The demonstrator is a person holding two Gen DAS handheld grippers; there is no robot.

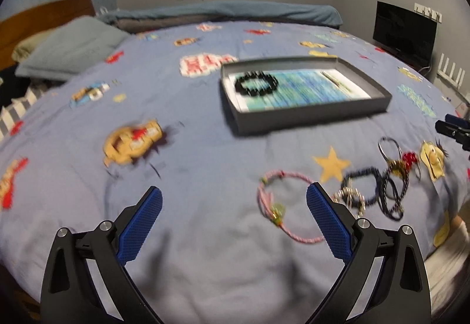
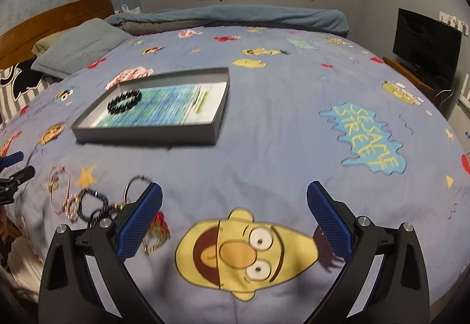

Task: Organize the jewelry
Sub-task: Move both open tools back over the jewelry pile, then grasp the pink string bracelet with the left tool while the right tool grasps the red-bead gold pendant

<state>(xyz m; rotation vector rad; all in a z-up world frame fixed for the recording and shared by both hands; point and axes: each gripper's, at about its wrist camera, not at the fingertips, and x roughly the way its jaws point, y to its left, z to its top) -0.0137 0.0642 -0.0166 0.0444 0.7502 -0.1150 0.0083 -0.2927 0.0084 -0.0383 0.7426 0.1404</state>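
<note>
A grey shallow box [image 1: 311, 115] [image 2: 147, 136] lies on the blue bedspread with a black bead bracelet [image 1: 256, 84] [image 2: 124, 101] and a thin silver piece [image 1: 333, 79] [image 2: 197, 97] inside. My left gripper [image 1: 234, 200] is open and empty above the bedspread; a pink cord bracelet [image 1: 286, 206] lies just left of its right finger. A cluster of dark bead bracelets, a wire hoop and a red-and-gold piece [image 1: 382, 186] [image 2: 97, 206] lies to the right. My right gripper [image 2: 234, 200] is open and empty, with this cluster by its left finger.
The bed carries a patterned Sesame Street cover [image 2: 293, 89] with pillows [image 1: 70, 48] at the far left and a folded blanket [image 1: 223, 11] at the back. A TV [image 2: 426, 45] stands at the right. The other gripper shows at the edge of each view [image 1: 455, 130] [image 2: 14, 174].
</note>
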